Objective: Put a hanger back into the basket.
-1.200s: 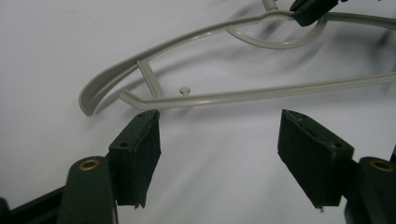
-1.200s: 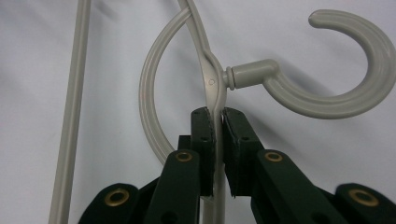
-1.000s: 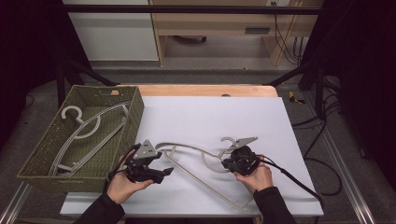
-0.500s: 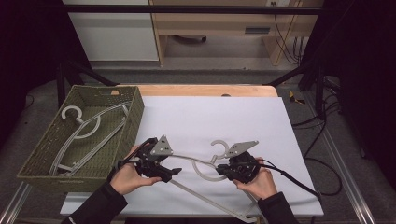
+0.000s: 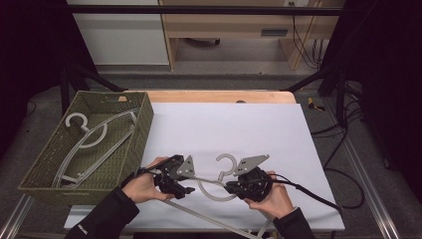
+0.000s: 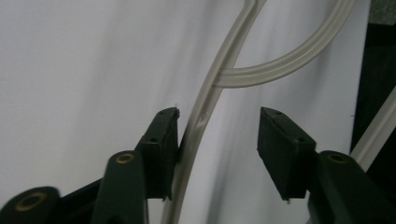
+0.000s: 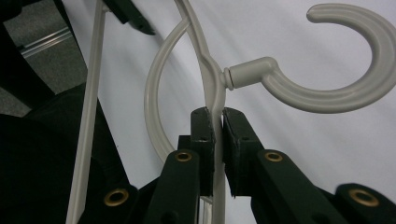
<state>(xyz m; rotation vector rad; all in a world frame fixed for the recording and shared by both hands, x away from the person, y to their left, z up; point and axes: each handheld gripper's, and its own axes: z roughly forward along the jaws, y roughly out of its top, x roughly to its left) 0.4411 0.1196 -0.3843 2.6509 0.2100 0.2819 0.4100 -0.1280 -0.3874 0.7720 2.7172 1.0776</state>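
At the near edge of the counter (image 5: 308,149), covered by a white sheet, two hands come in from below, each holding a black gripper. The right gripper (image 7: 217,122) is clamped on the upper bar of a pale grey plastic hanger (image 5: 215,185), just below the neck where the hook joins; in the right gripper view the two pads press flat against the bar from both sides, and the hook (image 7: 345,84) curls away to the right above them. The right hand (image 5: 272,198) wraps the body of that gripper, and a black cable (image 5: 318,196) trails off toward the counter's right edge.

The left gripper (image 6: 219,140) stands wide, its jaws well apart. One shoulder bar of the hanger runs up between them, touching or just beside the left pad and clear of the right one. The left hand (image 5: 142,185) grips this tool near the counter's front left.

The hanger lies low across the front of the sheet between the two grippers, its hook pointing away from the person and its long bottom bar reaching over the near edge.

Farther back on the left sits a green woven basket (image 5: 47,164), with more pale hangers (image 5: 92,144) lying inside it. Beyond the sheet a strip of wooden counter edge (image 5: 214,96) shows.
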